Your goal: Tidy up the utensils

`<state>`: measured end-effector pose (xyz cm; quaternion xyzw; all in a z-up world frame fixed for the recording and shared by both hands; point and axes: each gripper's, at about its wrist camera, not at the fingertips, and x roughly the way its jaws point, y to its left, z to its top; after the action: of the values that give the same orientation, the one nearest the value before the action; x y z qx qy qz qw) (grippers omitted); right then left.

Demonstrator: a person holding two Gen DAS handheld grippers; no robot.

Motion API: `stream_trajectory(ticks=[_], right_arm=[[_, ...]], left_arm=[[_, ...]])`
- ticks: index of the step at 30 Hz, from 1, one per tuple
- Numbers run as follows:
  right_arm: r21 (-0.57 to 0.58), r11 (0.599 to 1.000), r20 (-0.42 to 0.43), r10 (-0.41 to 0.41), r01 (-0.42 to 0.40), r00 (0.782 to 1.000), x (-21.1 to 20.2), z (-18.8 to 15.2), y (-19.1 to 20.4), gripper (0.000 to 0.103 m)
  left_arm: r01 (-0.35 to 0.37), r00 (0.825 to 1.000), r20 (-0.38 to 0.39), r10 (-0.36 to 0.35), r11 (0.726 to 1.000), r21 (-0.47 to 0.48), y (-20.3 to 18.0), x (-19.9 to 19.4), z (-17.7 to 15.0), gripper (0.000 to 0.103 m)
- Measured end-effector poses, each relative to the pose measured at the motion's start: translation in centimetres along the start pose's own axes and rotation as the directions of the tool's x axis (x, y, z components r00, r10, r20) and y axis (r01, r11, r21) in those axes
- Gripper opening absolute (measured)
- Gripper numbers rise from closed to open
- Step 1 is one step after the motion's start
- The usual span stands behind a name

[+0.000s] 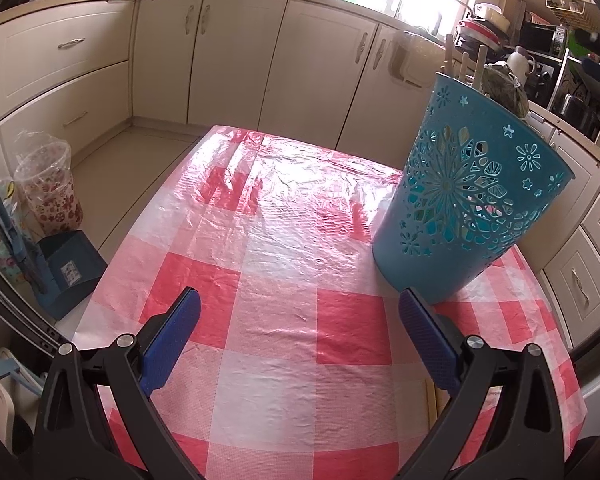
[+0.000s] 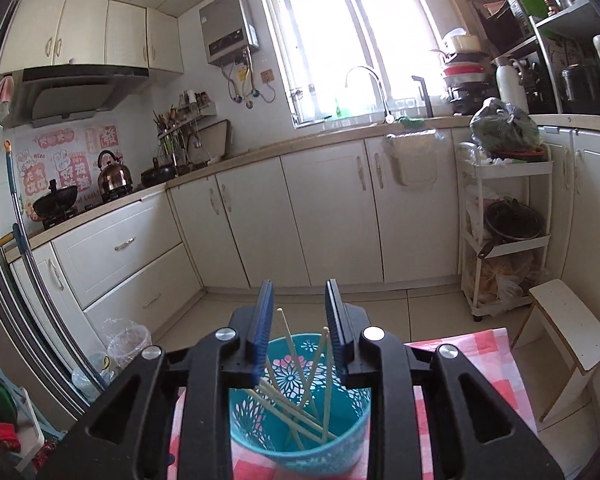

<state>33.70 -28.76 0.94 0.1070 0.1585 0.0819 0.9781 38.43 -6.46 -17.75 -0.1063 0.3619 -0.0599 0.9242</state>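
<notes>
Right tongs [image 2: 298, 316] hang directly over the blue basket [image 2: 300, 420], parted, holding nothing; chopsticks [image 2: 292, 408] lean inside it, their long axes angled upward. Left tongs [image 1: 300, 320], wide apart and empty, sit low over the bench [image 1: 260, 360], basket far-right of them.

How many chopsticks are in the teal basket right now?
About 6 chopsticks, all standing or leaning inside the teal basket directly below the open right gripper. They cross over each other, and the gripper blocks part of the rim, so some may be hidden.
</notes>
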Motion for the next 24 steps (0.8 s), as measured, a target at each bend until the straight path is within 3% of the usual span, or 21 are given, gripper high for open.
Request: stream_trajectory(ticks=[2, 5, 7, 8, 11, 21, 24], right_arm=[[0.006, 1.0, -0.006, -0.021, 0.021, 1.0, -2.5, -1.5, -0.2, 0.034], [0.035, 0.999, -0.163, -0.028, 0.034, 0.986, -4.0, -6.5, -0.6, 0.035], [0.03, 0.999, -0.309, -0.024, 0.034, 0.951, -3.5, -10.9, -0.5, 0.034], [0.033, 0.999, -0.373, -0.013, 0.027, 0.928, -3.2, -13.2, -0.3, 0.028], [0.064, 0.998, -0.495, 0.016, 0.019, 0.869, -1.9, -17.7, 0.1, 0.019], [-0.001, 1.0, -0.569, -0.026, 0.03, 0.822, 1.0, -21.2, 2.5, 0.018], [-0.025, 0.999, -0.572, -0.041, 0.033, 0.819, 0.8, -21.5, 2.6, 0.017]], left_arm=[[-0.001, 1.0, 0.0, 0.001, 1.0, 0.001, 0.0, 0.0, 0.0, 0.095], [-0.002, 1.0, 0.0, 0.002, 1.0, -0.001, 0.0, 0.0, 0.0, 0.095], [-0.002, 1.0, 0.0, 0.002, 1.0, 0.0, 0.0, 0.0, 0.0, 0.095], [-0.003, 1.0, -0.001, 0.003, 1.0, 0.001, 0.0, 0.0, 0.0, 0.095], [-0.007, 1.0, -0.004, 0.007, 1.0, -0.001, 0.1, 0.0, 0.0, 0.095], [-0.01, 1.0, -0.008, 0.01, 1.0, -0.001, 0.1, 0.1, -0.1, 0.095], [-0.007, 1.0, -0.009, 0.007, 1.0, 0.002, 0.0, 0.2, 0.0, 0.095]])
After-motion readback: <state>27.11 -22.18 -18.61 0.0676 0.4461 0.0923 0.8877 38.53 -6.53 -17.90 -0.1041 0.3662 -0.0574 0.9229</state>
